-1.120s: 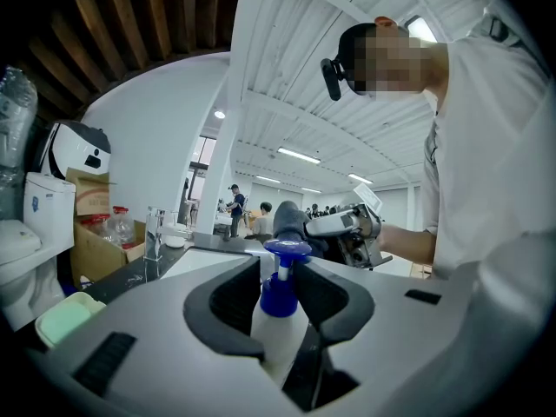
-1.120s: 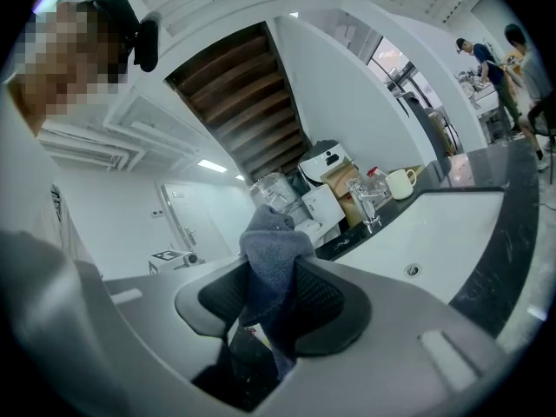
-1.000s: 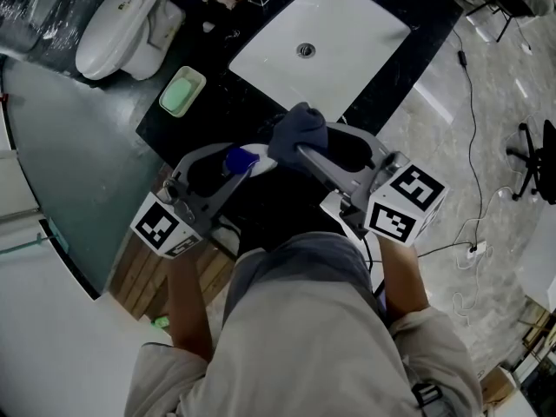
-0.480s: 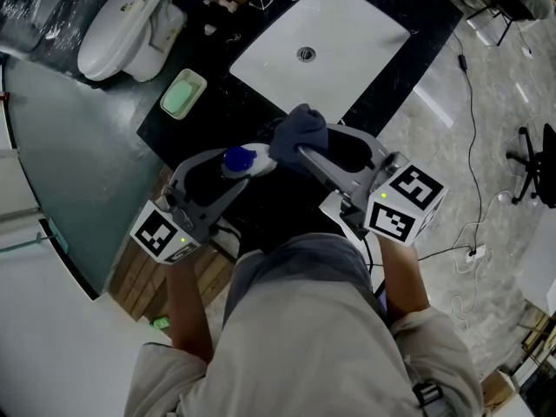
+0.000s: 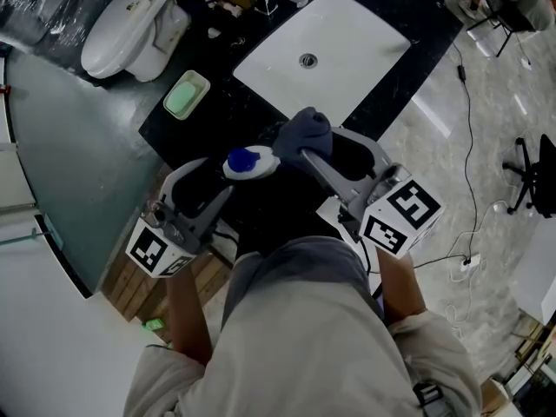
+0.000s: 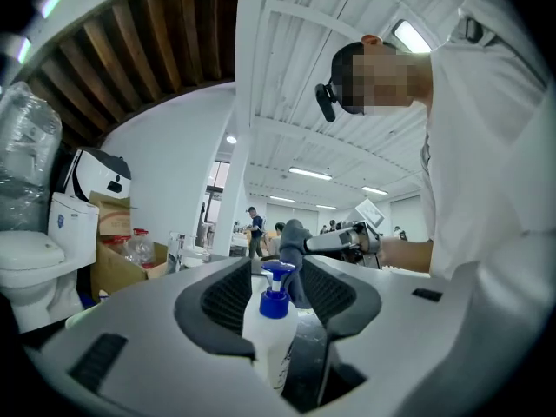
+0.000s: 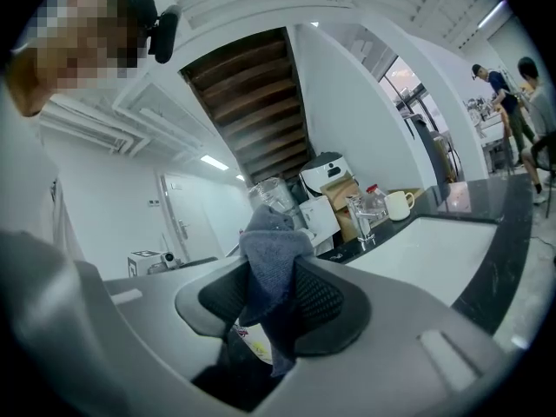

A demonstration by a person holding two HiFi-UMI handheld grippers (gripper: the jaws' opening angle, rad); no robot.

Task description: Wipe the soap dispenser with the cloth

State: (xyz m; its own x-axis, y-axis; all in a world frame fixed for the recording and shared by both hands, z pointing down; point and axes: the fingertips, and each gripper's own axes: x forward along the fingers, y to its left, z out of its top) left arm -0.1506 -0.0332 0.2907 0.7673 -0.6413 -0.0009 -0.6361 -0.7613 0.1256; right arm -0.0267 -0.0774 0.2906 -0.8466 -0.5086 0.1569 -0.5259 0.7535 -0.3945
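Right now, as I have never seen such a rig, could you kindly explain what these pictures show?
A person holds a hand-operated two-jaw gripper in each hand; no robot arm is involved. One picture comes from a camera on the person's head, looking steeply down. The other two come from cameras riding on the grippers, each looking along its own jaws. Below lies a black counter with a white sink and a green soap dish. The right gripper is clamped on a grey-blue cloth. The left gripper is open, with the blue-topped soap dispenser standing between its jaws.
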